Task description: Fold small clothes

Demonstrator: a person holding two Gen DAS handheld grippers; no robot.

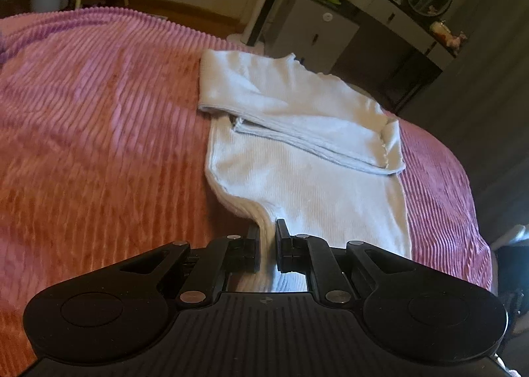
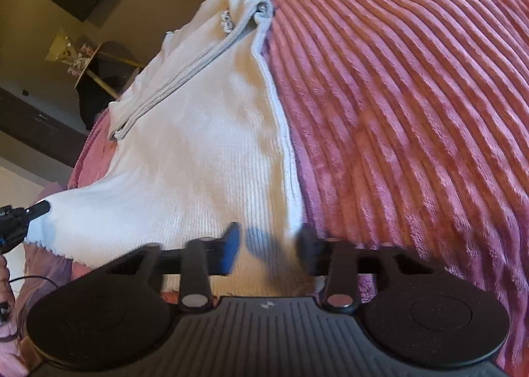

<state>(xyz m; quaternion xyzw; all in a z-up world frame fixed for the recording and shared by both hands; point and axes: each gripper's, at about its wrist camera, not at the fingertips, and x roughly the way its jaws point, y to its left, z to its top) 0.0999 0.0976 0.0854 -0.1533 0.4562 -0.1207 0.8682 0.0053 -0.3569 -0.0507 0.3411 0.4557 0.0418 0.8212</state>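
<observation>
Now your left gripper (image 1: 267, 246) pinches the white top's (image 1: 297, 159) hem; your right gripper (image 2: 269, 245) straddles its other corner, jaws apart. Clamp there, then fold upward.

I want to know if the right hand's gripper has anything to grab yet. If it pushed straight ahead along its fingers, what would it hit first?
Most likely the white ribbed top, near its bottom hem: the right gripper has that cloth between its blurred, parted fingers, though contact is unclear.
</observation>
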